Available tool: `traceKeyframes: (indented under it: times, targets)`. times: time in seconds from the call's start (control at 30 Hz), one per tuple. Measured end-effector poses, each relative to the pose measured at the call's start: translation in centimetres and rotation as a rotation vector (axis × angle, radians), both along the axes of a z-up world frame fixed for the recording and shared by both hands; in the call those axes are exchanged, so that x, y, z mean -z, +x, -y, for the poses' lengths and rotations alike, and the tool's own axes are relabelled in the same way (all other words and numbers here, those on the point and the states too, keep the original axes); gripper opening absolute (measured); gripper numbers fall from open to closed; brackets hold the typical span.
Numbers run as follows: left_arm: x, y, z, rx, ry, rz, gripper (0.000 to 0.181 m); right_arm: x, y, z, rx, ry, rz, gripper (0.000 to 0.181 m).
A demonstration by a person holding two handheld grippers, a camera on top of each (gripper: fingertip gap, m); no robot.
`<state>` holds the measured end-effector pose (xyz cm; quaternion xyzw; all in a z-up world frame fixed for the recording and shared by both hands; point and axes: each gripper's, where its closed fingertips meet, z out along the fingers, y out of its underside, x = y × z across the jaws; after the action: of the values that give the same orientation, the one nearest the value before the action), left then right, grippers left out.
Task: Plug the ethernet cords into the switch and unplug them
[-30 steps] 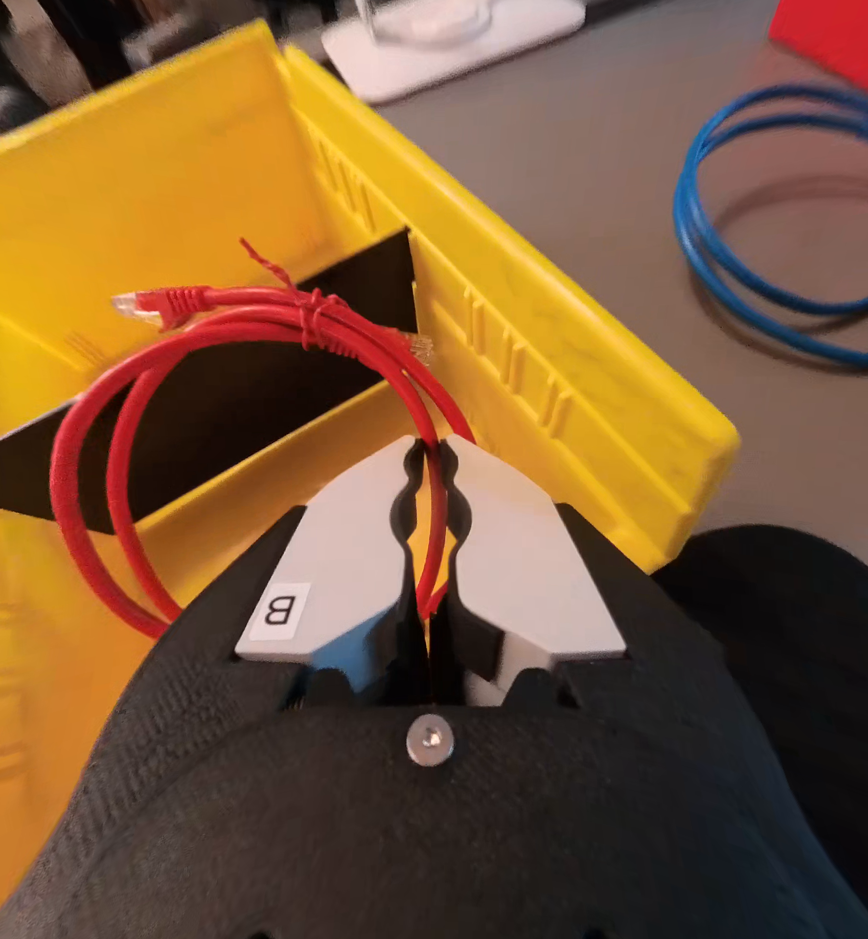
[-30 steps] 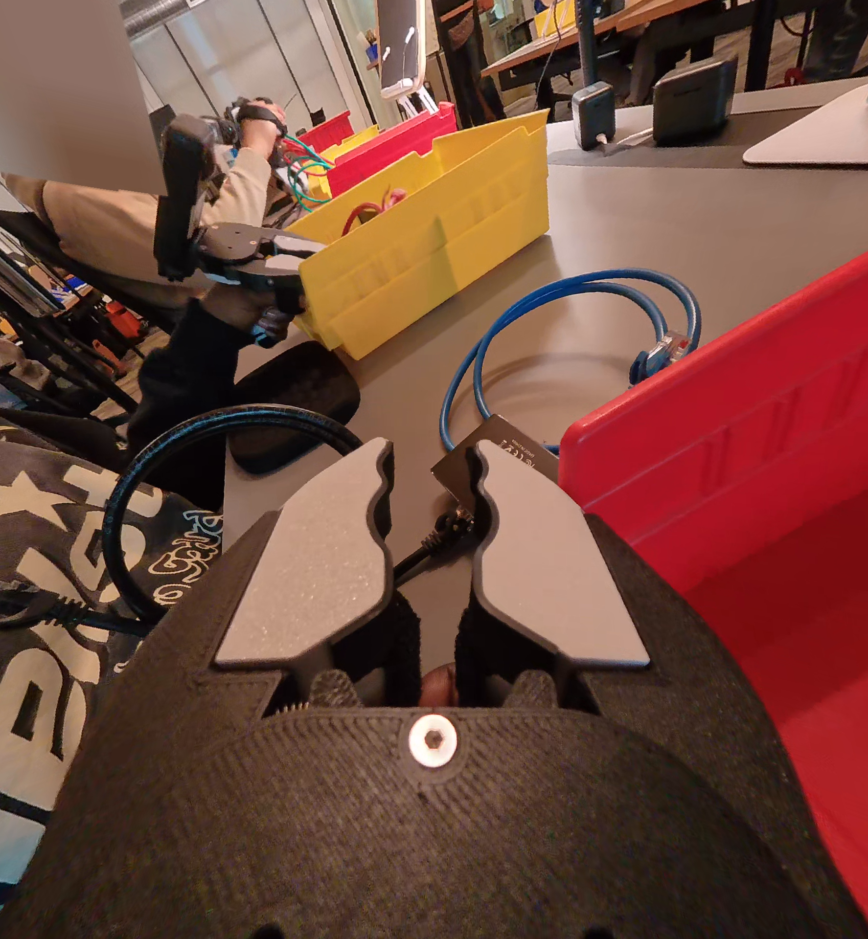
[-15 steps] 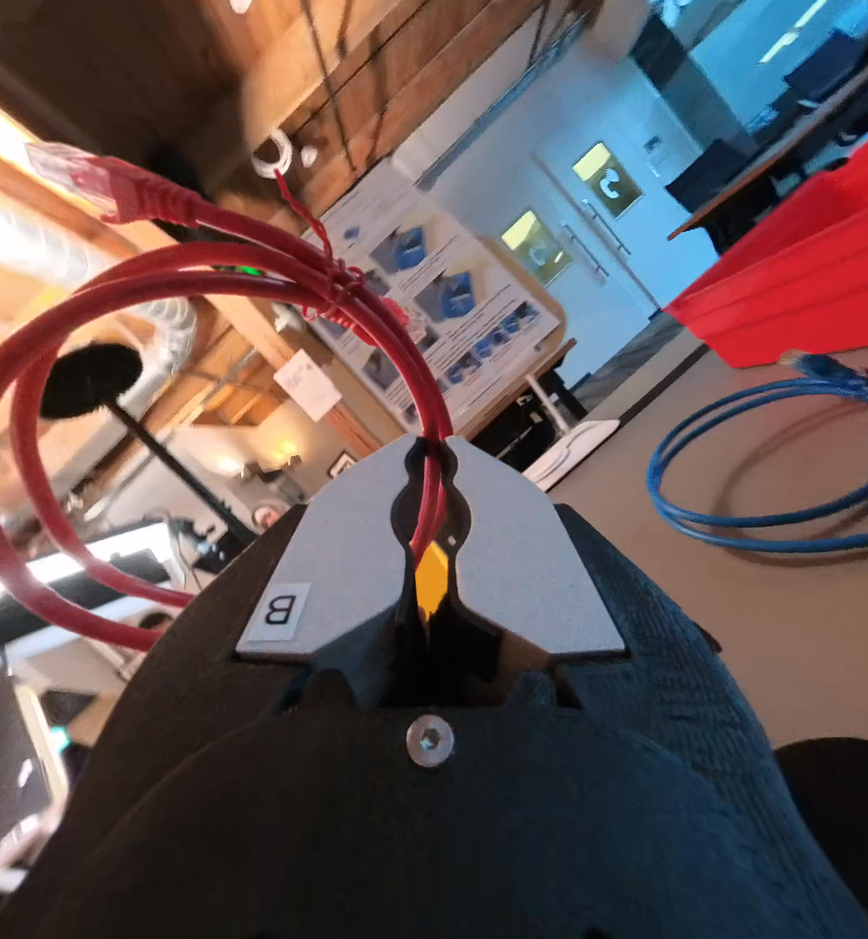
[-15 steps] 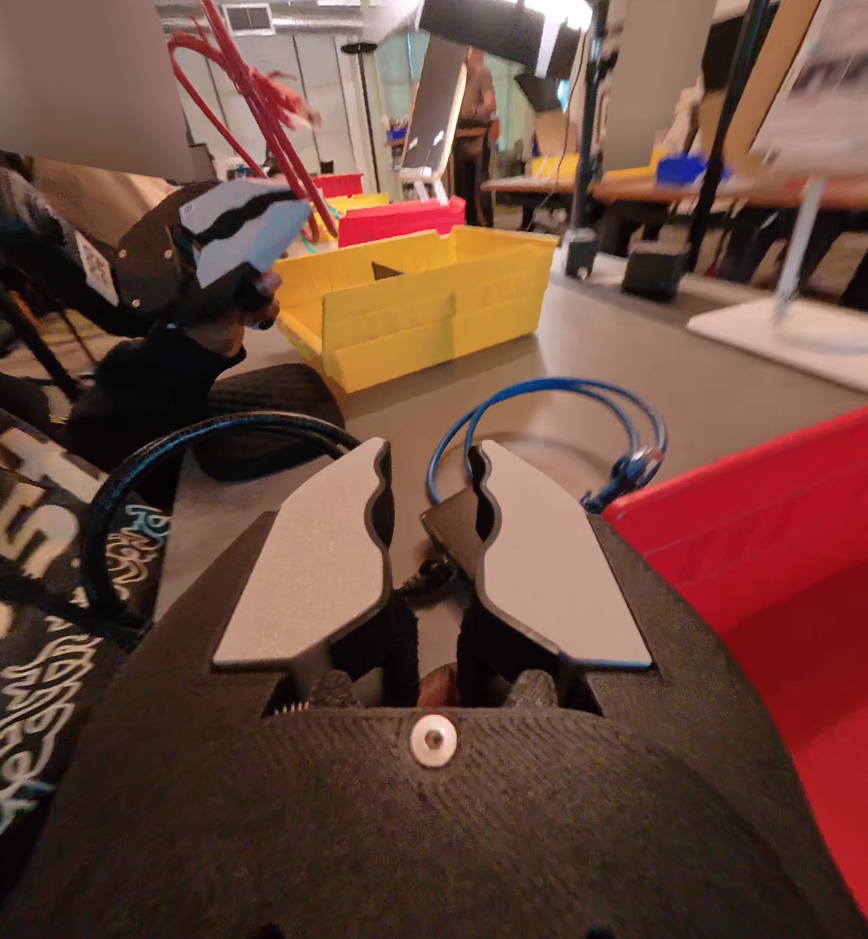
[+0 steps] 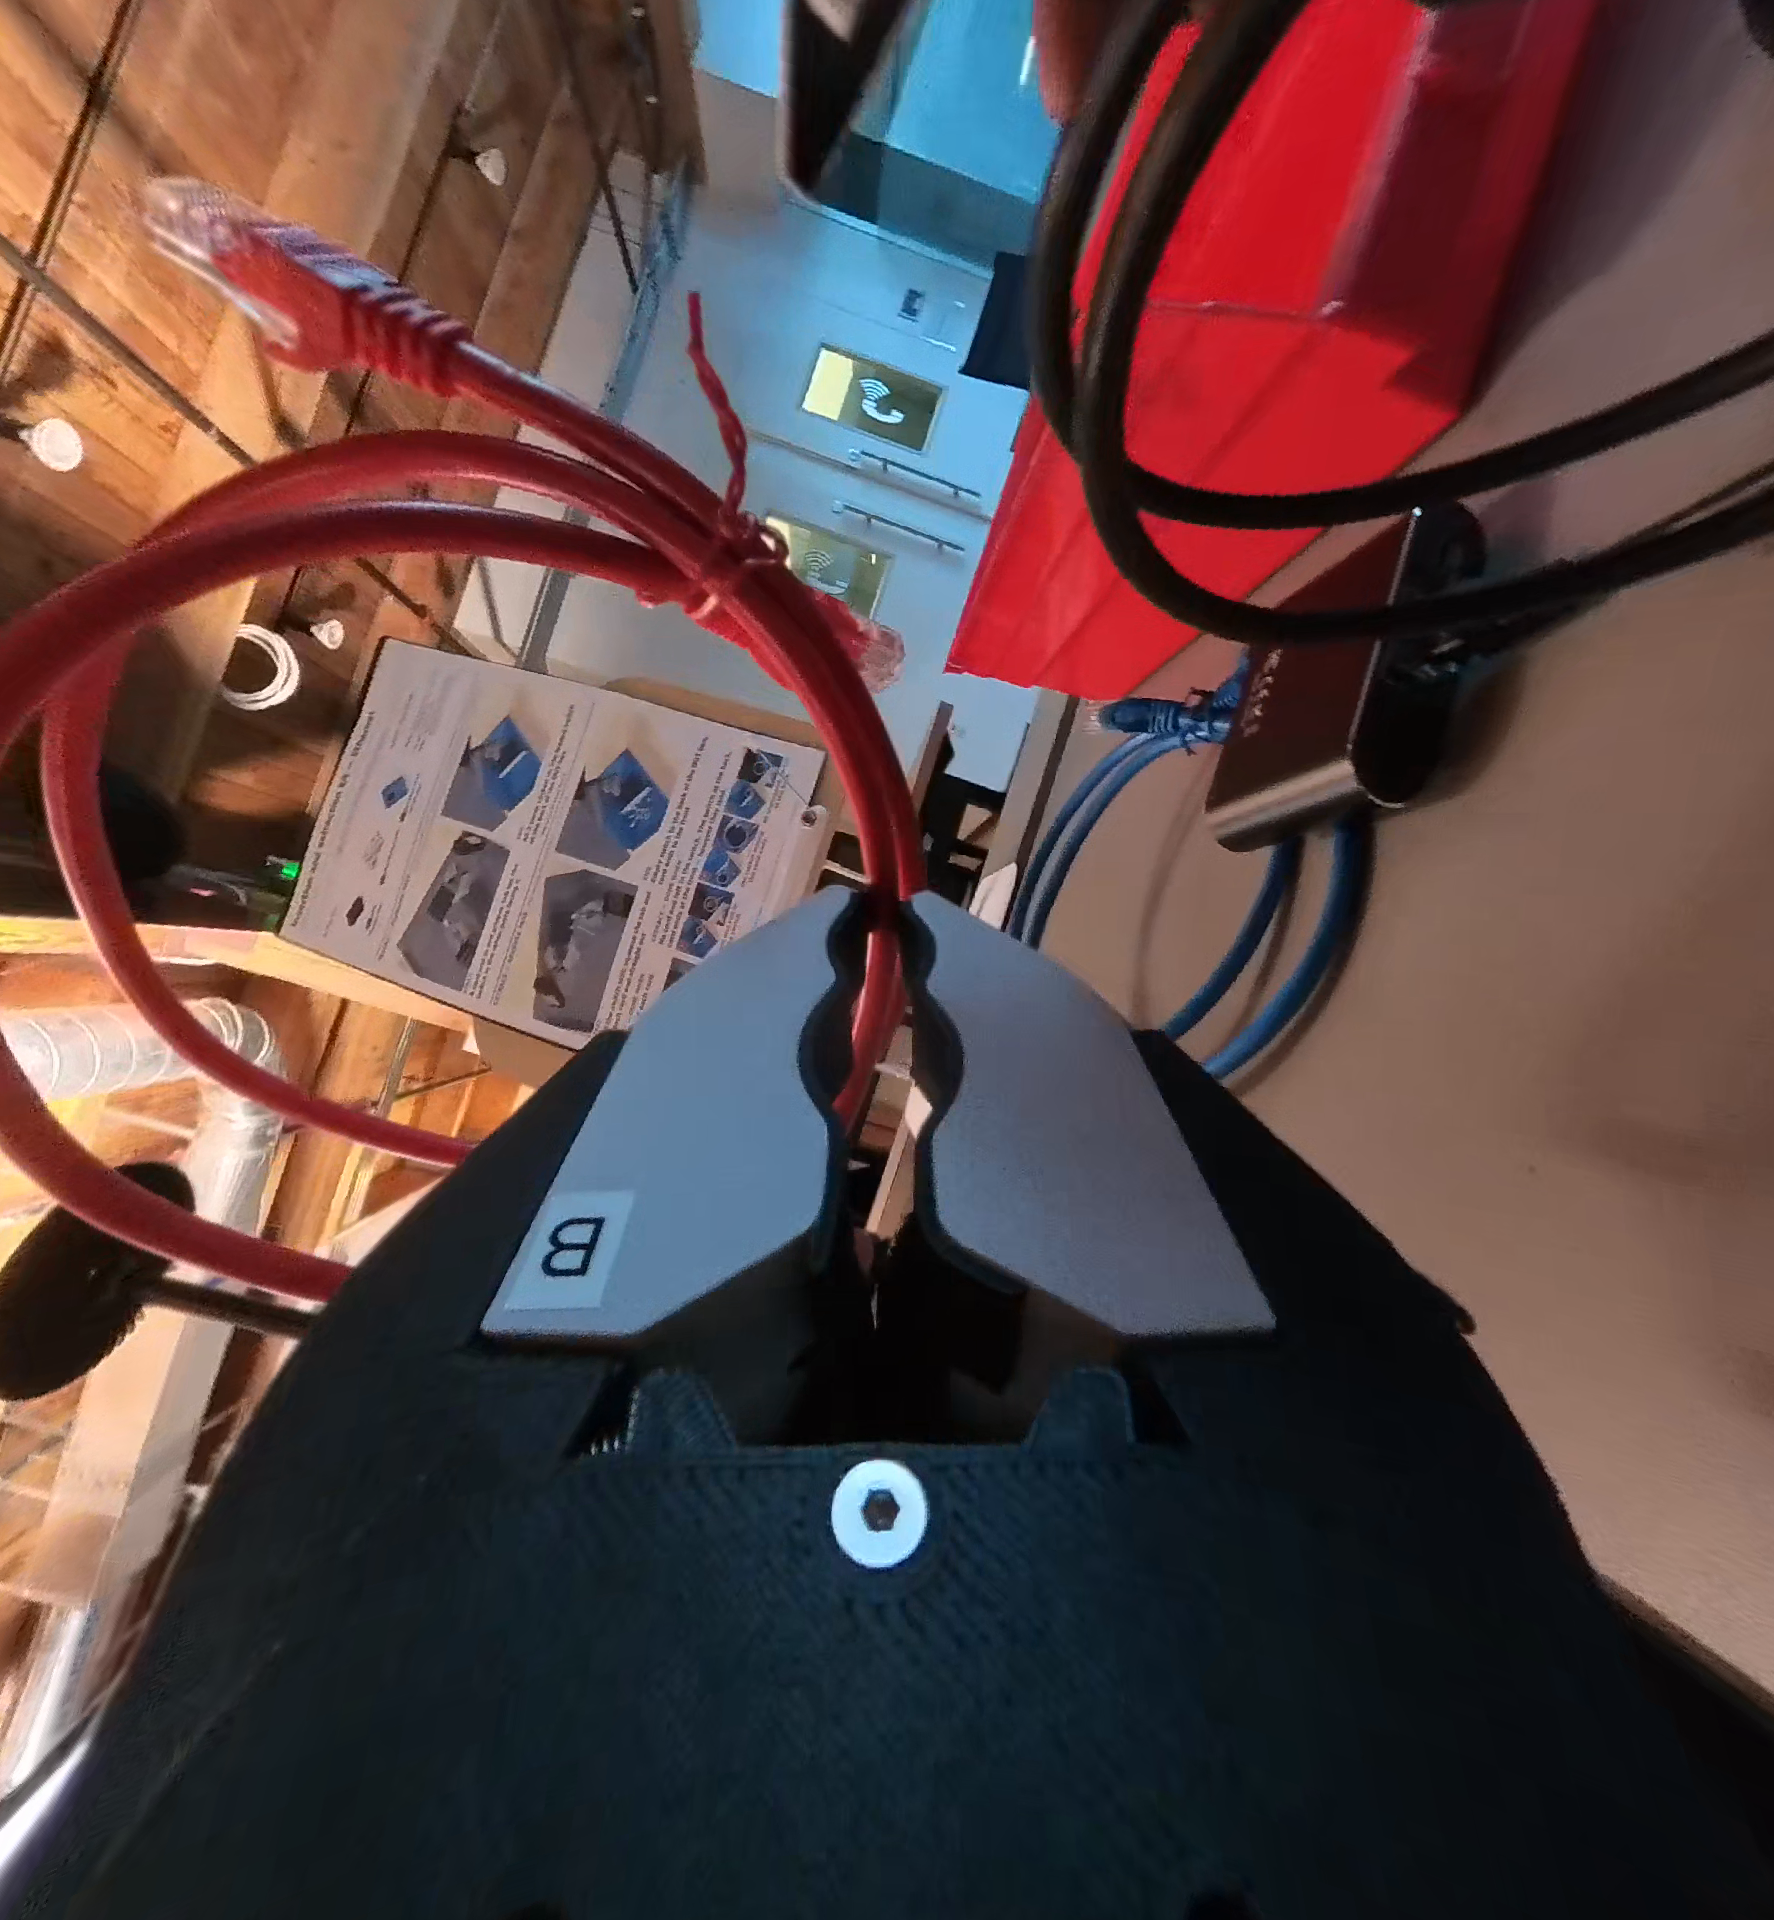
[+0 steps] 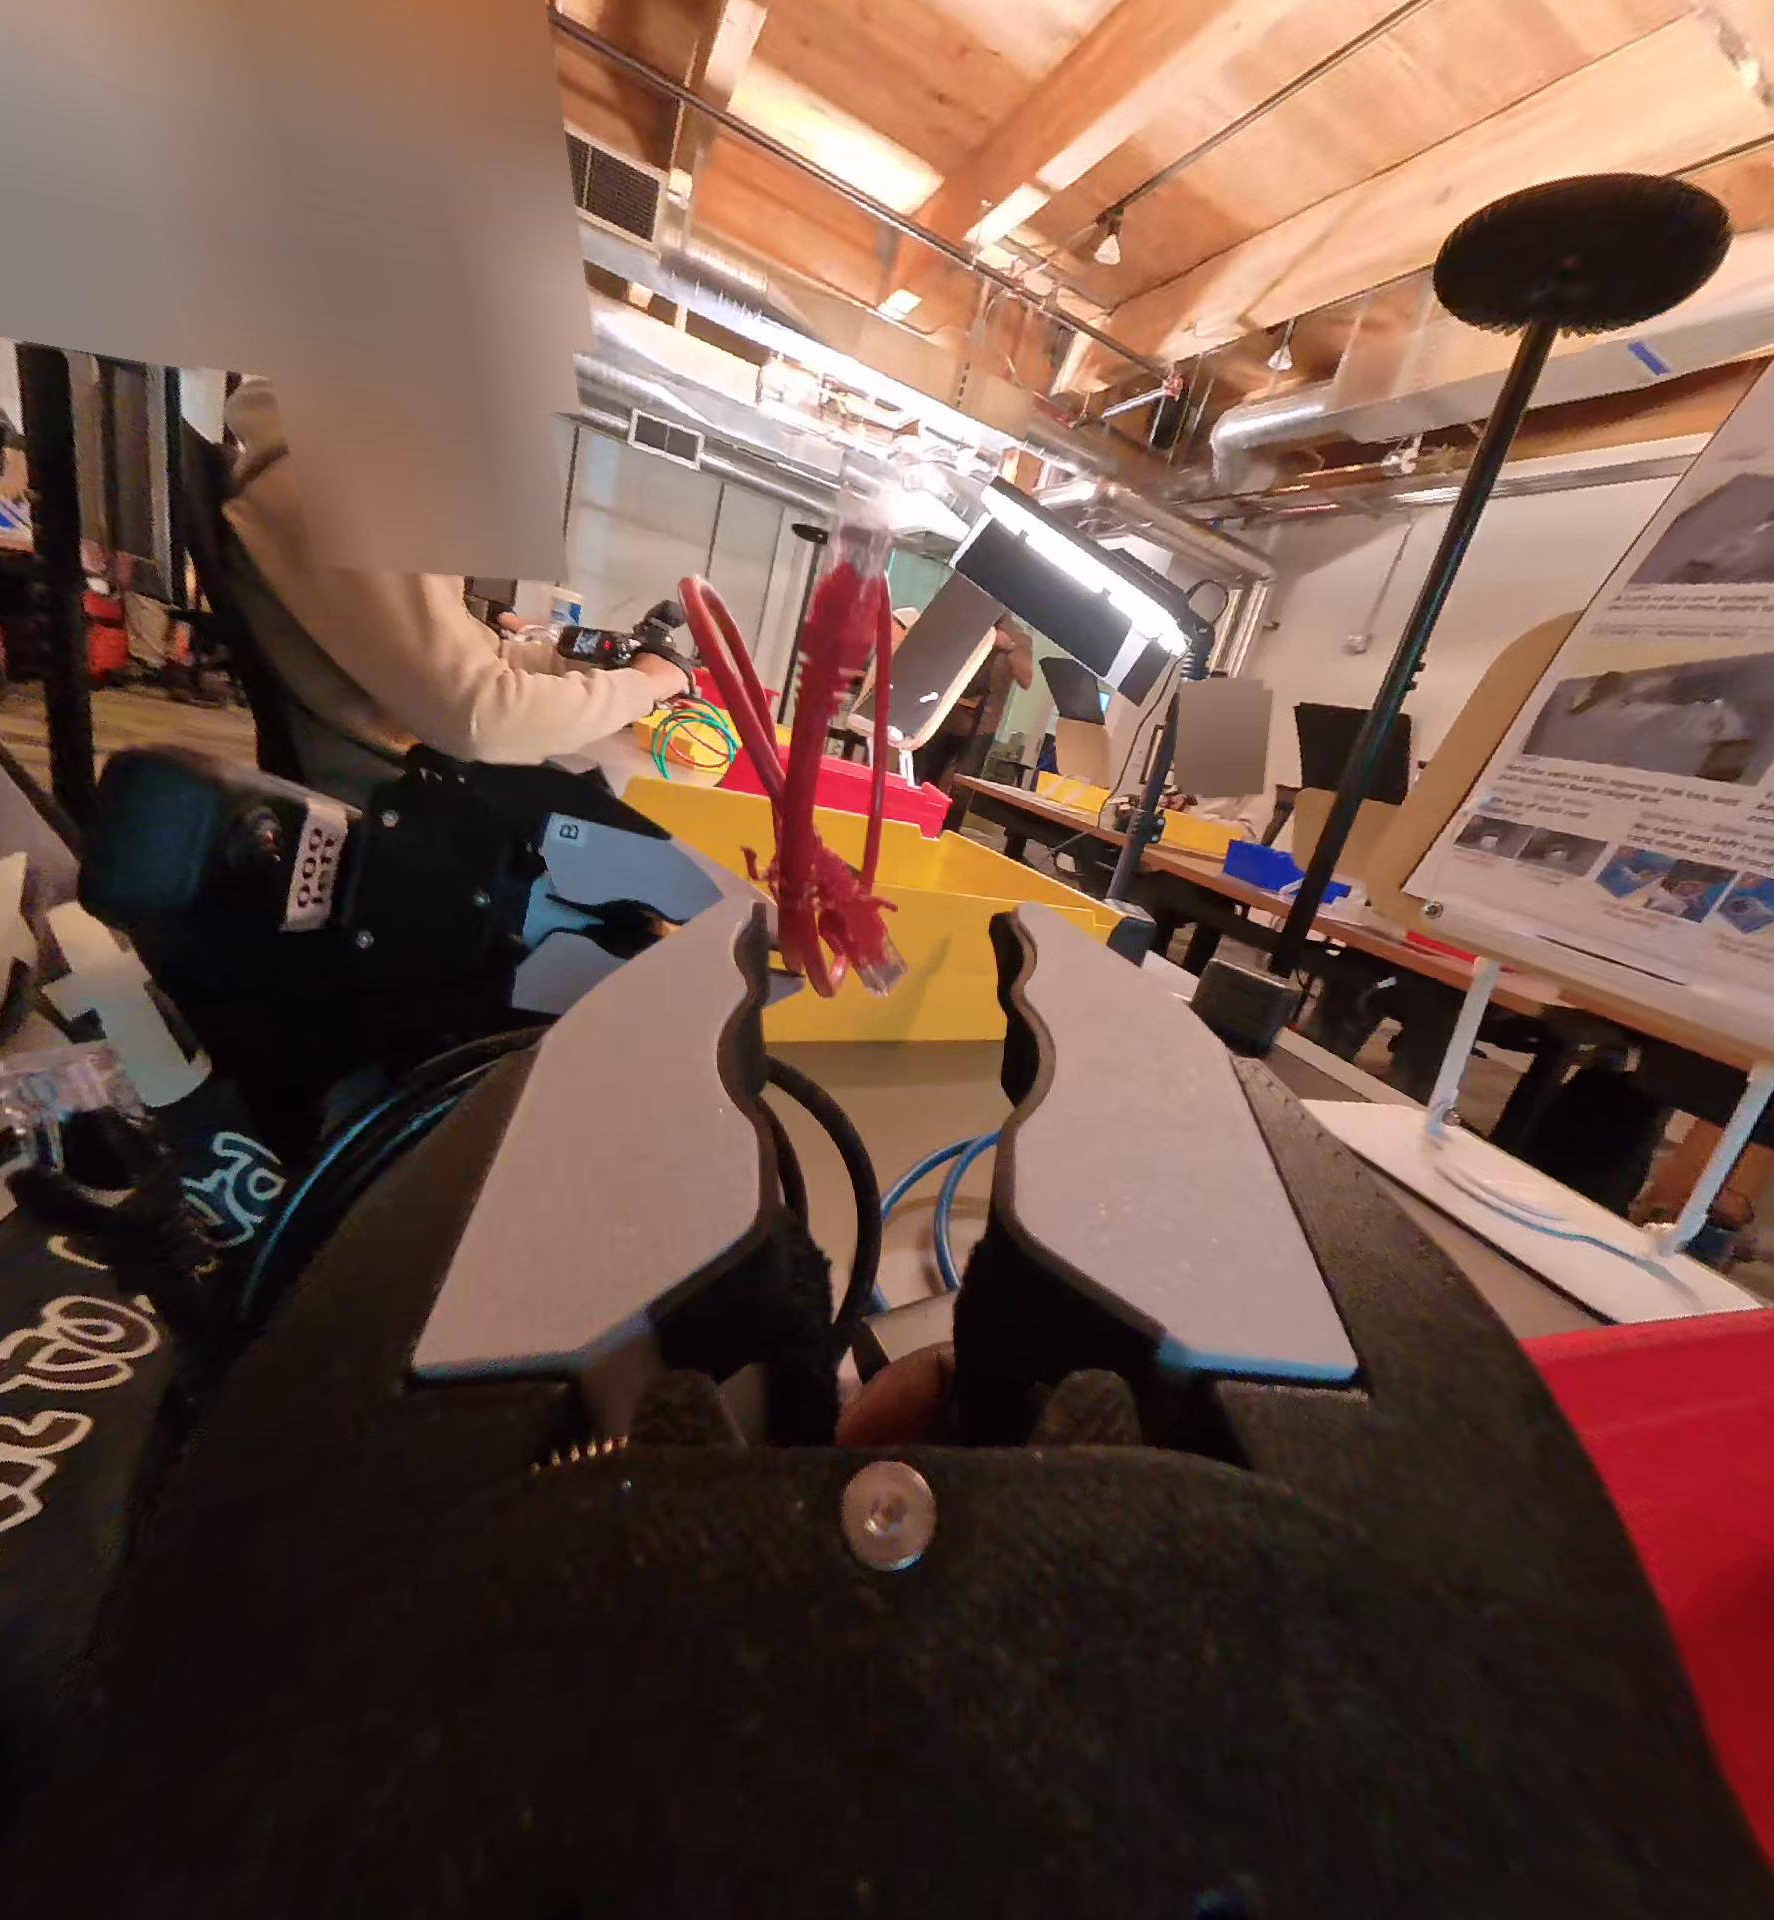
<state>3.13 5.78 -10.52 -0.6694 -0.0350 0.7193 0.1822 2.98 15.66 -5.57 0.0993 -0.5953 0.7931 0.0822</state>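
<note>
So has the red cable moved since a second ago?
Yes. The red cable, shut in the left gripper, was low over the yellow bin; in the right wrist view it now hangs above the bin, nearer the right gripper.

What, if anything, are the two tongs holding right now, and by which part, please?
The left tongs pinch the coiled red ethernet cord on its looped strands, away from both plugs. The right tongs are open and hold nothing.

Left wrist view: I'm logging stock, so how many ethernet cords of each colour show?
Red cord, gripped in the left claw: 1
Blue cord, coiled by the switch: 1
Black cord, looped, ends out of frame: 1
Total: 3
</note>
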Motion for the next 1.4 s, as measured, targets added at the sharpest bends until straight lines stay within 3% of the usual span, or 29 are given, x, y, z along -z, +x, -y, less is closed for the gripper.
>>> traceKeyframes:
  times: [0.17,0.4,0.7,0.8,1.0,1.1,1.23,1.4]
  targets:
    - [0.7,-0.5,0.6,-0.072,-0.107,-0.008,0.005,-0.4,-0.2,0.5,-0.017,-0.005,0.116,0.039]
    - [0.9,-0.8,1.3,-0.133,-0.188,-0.027,0.005,-1.5,0.3,2.6,-0.084,0.137,0.388,0.043]
    - [1.0,-0.8,1.6,-0.161,-0.231,-0.037,0.005,-1.0,2.1,3.6,0.064,0.281,0.282,0.042]
    - [1.0,-0.8,1.7,-0.167,-0.228,-0.041,0.005,-0.4,2.2,3.8,0.168,0.348,0.206,0.015]
    - [0.3,-0.5,1.6,-0.159,-0.190,-0.079,0.005,-0.8,2.1,3.6,0.267,0.342,0.050,0.012]
    - [-0.8,0.2,1.0,-0.071,-0.062,-0.116,0.006,-2.3,1.8,2.9,0.305,0.238,-0.052,0.012]
    - [-3.8,2.5,0.2,0.184,0.293,-0.143,0.012,-5.2,0.8,0.7,0.380,0.057,-0.157,0.011]
    - [-6.2,3.9,1.7,0.397,0.686,-0.089,0.013,-9.0,1.2,-3.0,0.324,-0.224,-0.164,0.011]
